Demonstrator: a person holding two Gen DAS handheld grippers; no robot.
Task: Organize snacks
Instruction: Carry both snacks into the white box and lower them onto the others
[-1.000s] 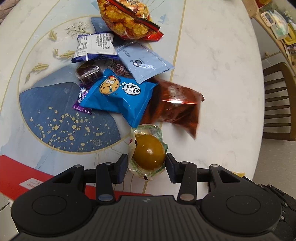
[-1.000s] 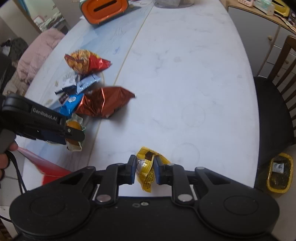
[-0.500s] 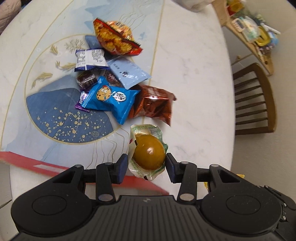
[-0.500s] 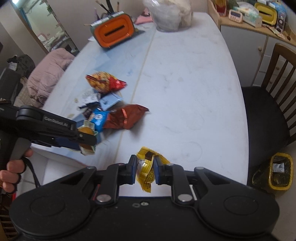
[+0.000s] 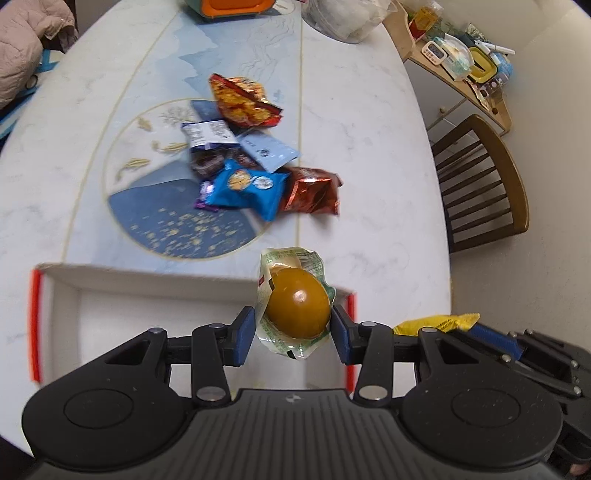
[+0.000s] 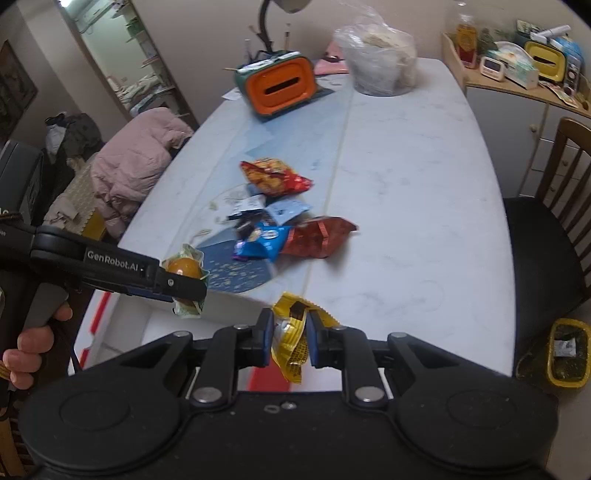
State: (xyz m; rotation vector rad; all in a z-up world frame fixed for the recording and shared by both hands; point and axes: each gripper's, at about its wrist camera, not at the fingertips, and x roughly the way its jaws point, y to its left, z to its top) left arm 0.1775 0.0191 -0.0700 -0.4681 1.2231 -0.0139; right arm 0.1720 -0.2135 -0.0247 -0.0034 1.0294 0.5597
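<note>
Left tool point(image 5: 293, 334) pinching egg packet point(image 5: 295, 306) above white box point(image 5: 147, 325); right tool point(image 6: 290, 341) pinching yellow packet point(image 6: 293, 343). Only right view shows lamp point(image 6: 280, 14) beyond marble worktop point(image 6: 406, 184).

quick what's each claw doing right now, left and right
Left claw: closed on the packaged egg.
Right claw: closed on the yellow snack packet.
</note>
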